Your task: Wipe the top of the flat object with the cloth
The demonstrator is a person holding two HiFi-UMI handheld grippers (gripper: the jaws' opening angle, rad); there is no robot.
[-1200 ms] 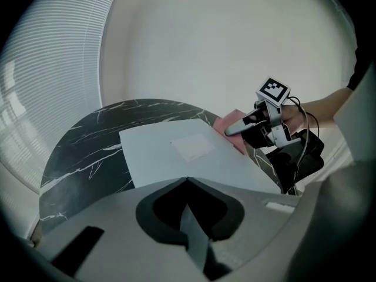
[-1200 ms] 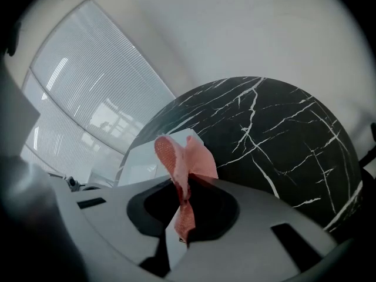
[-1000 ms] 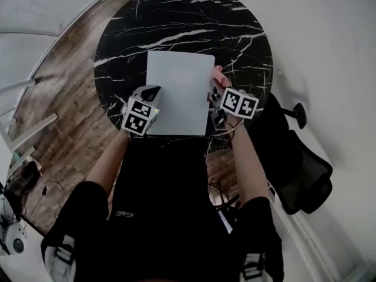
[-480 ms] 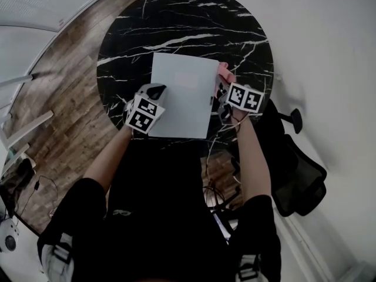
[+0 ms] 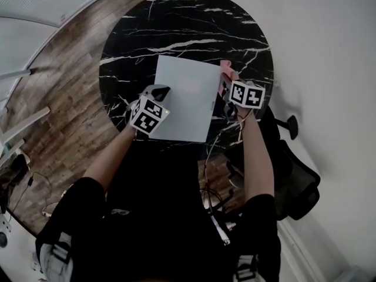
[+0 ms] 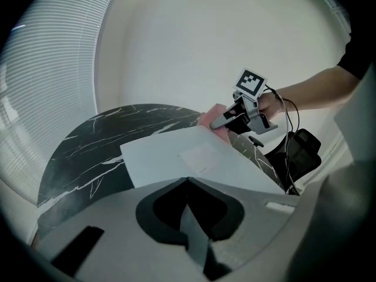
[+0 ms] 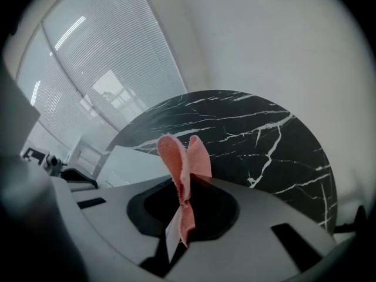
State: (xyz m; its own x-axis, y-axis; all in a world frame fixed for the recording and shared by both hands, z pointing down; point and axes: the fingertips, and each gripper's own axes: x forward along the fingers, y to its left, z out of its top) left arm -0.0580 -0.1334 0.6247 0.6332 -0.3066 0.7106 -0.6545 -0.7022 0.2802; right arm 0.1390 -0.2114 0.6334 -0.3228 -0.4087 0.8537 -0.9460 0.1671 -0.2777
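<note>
1. The left gripper (image 5: 160, 93) is sitting nearest, at the sheet's left edge. Its jaws are closed together with nothing pinched between them. It is probably steadying the sheet, though I cannot tell whether its tip is actually pressing down.
2. The sheet (image 5: 182, 107) is lying flat at the middle of the table. It is a thin, pale, smooth rectangle with crisp corners and a faint paler square near its centre. It is showing no smear or damp track, so the pictures are giving no sign of how much has been wiped.
3. The right gripper (image 7: 182, 204) is clamping the cloth (image 7: 176, 154) tightly. The cloth is a pink, soft, nubby weave with a frayed edge, folding up out of the jaws in two lobes while a short tail is hanging below the pinch.
4. In the head view the cloth is sitting at the sheet's far right corner, right at the edge rather than out on the broad top. I judge the wiping to be at the end of a stroke or only beginning, with most of the surface left to cover.
5. The table (image 5: 176, 28) is spreading out beyond, round, glossy black stone with white veins.
6. Wood-plank floor (image 5: 64, 110) and a black chair (image 5: 296, 175) are lying past it.
</note>
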